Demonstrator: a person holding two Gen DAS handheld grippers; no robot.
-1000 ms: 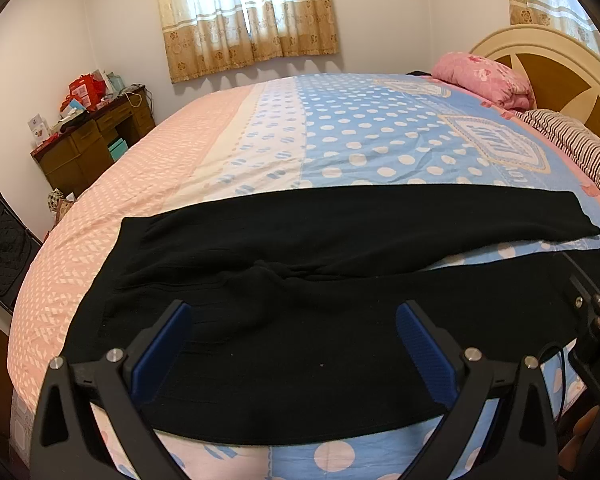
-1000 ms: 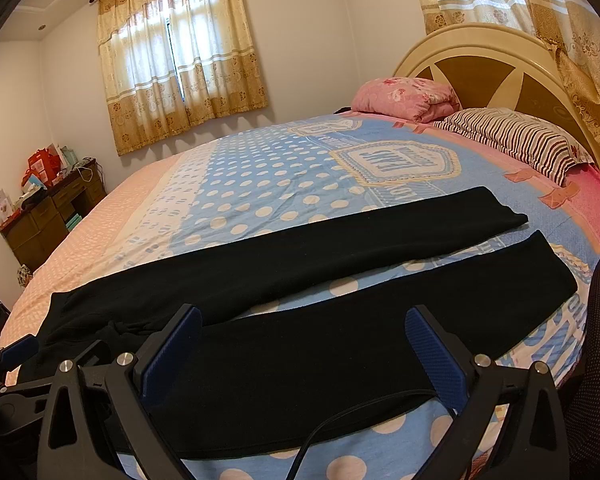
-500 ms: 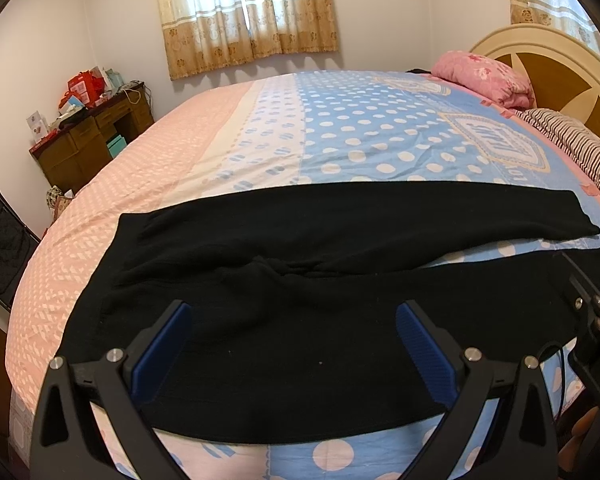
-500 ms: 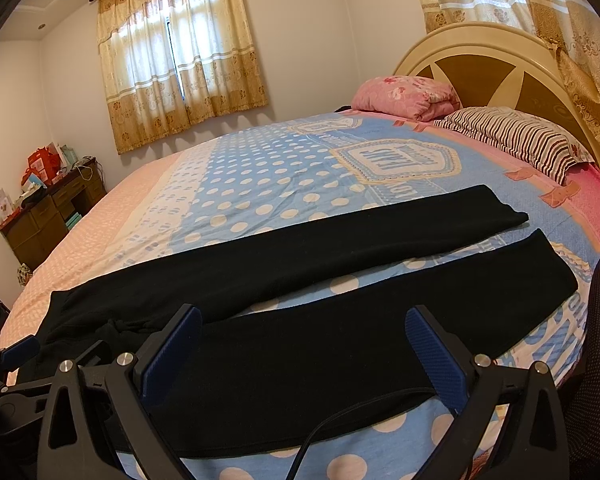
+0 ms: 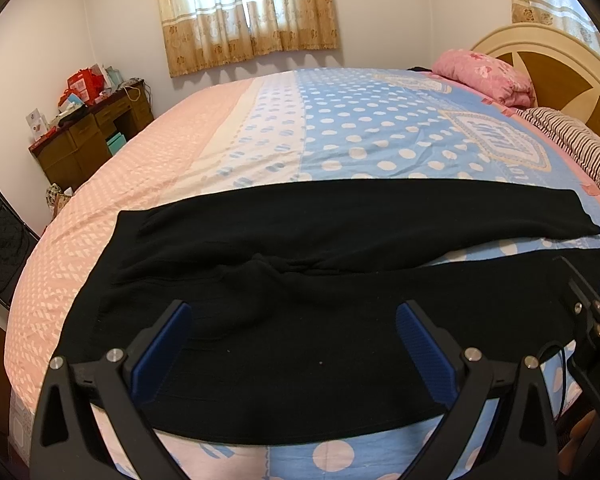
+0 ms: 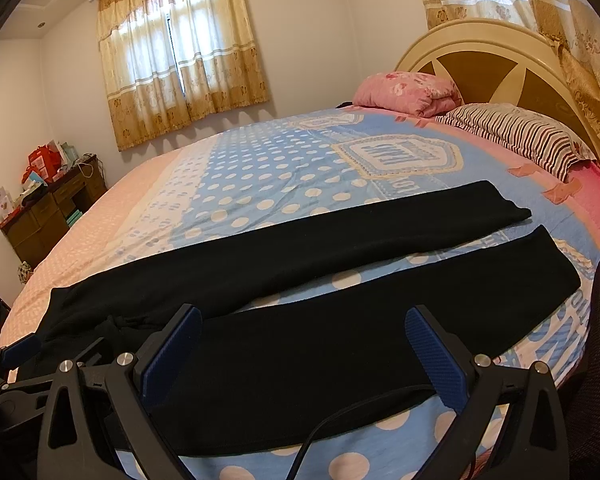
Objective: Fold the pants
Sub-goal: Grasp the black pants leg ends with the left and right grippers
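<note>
The black pants (image 5: 300,320) lie spread flat and unfolded across the bed (image 5: 260,128), along its near edge. The waistband sits toward the foot end on the pink part; the two legs run apart toward the headboard end, cuffs separated, the crotch slightly bunched.

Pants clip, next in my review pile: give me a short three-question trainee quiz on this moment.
1. True or false: the pants lie spread flat on the bed, the two legs apart.
2. Are the left gripper and right gripper open or shut?
3. Which is nearest the far leg's cuff? A) striped pillow B) wooden desk C) curtain

Key: 1 true. 2 both open, fingers spread wide above the pants, holding nothing. 3 A.
</note>
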